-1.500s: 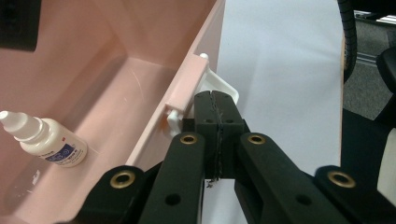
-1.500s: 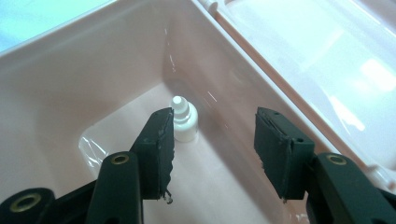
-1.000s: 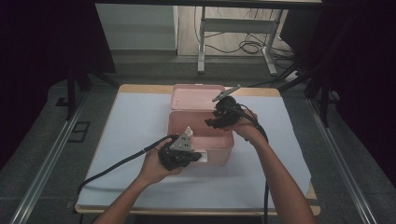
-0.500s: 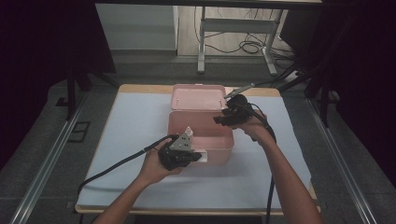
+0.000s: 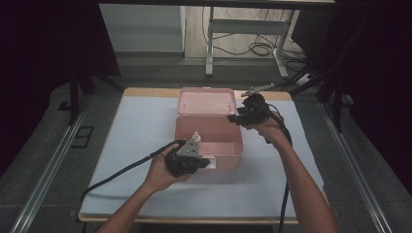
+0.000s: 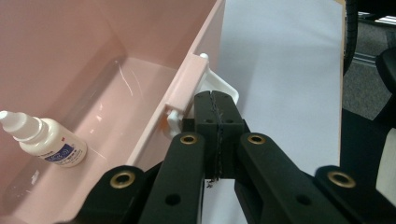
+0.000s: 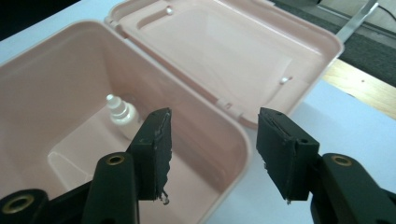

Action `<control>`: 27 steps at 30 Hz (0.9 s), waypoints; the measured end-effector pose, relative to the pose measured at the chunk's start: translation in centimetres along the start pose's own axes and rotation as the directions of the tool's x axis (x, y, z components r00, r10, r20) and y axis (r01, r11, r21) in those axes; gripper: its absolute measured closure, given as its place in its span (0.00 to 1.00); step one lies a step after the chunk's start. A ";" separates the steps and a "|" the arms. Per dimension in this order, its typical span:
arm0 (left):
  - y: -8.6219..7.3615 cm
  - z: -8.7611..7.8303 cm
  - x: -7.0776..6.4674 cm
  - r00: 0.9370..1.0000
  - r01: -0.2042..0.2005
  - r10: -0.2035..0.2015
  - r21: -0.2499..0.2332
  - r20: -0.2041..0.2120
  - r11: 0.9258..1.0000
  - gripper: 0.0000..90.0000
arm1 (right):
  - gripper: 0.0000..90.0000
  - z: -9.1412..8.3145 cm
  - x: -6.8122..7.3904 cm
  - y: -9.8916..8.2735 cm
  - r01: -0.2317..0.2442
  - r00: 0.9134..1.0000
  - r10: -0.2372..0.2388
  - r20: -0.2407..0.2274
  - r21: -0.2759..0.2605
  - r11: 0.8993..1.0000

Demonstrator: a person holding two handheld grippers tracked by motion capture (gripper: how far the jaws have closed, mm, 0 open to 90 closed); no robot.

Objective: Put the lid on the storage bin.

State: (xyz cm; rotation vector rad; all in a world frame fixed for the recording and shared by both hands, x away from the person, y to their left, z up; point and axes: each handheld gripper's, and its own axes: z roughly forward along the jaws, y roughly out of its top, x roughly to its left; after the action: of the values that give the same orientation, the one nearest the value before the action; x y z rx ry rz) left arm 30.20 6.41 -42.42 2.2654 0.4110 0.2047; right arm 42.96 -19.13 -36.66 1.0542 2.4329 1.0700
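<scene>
A pink plastic box (image 5: 178, 127) stands open mid-table, its lid (image 5: 206, 101) laid flat behind it. Inside lies a small white dropper bottle (image 6: 46, 142), which in the right gripper view stands at the far wall as the bottle (image 7: 119, 114). My left gripper (image 5: 208, 163) is at the box's front wall; its jaws are shut, with the gripper's tips (image 6: 217, 100) against the white latch (image 6: 226, 89). My right gripper (image 5: 233, 118) hovers over the box's right rear corner. The right gripper's jaws (image 7: 212, 135) have just been opening and grip nothing.
The box sits on a pale blue mat (image 5: 136, 141) over a wooden table (image 5: 145, 91). A cable (image 5: 116, 172) trails from the left gripper across the mat. Dark floor and metal rails (image 5: 43, 165) flank the table.
My right gripper has moved to the right, from above the box's inside to its right rear corner, and its jaws stand a little wider. The left gripper has kept still.
</scene>
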 end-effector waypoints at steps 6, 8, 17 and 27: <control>0.0 0.0 0.0 1.000 -0.001 0.001 0.001 0.001 1.000 1.00 | 0.52 -0.1 -1.0 0.2 -0.027 0.999 0.027 0.028 0.000 1.000; 0.0 0.0 0.0 1.000 0.000 0.000 0.001 0.002 1.000 1.00 | 0.52 -0.1 -1.3 0.3 -0.039 0.999 0.039 0.035 0.005 0.999; 0.0 0.1 0.0 1.000 0.011 -0.011 -0.008 0.004 1.000 1.00 | 0.52 0.2 -2.3 0.6 -0.075 0.994 0.072 0.081 0.030 0.997; 0.0 0.0 0.0 1.000 0.001 -0.001 -0.003 0.005 1.000 1.00 | 0.56 1.7 -3.6 1.4 -0.137 0.986 0.130 0.109 0.053 0.989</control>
State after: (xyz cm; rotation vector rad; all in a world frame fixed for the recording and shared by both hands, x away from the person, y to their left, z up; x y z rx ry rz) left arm 30.23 6.42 -42.43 2.2624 0.4090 0.1996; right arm 47.04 -20.12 -36.93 1.2759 2.3531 0.9596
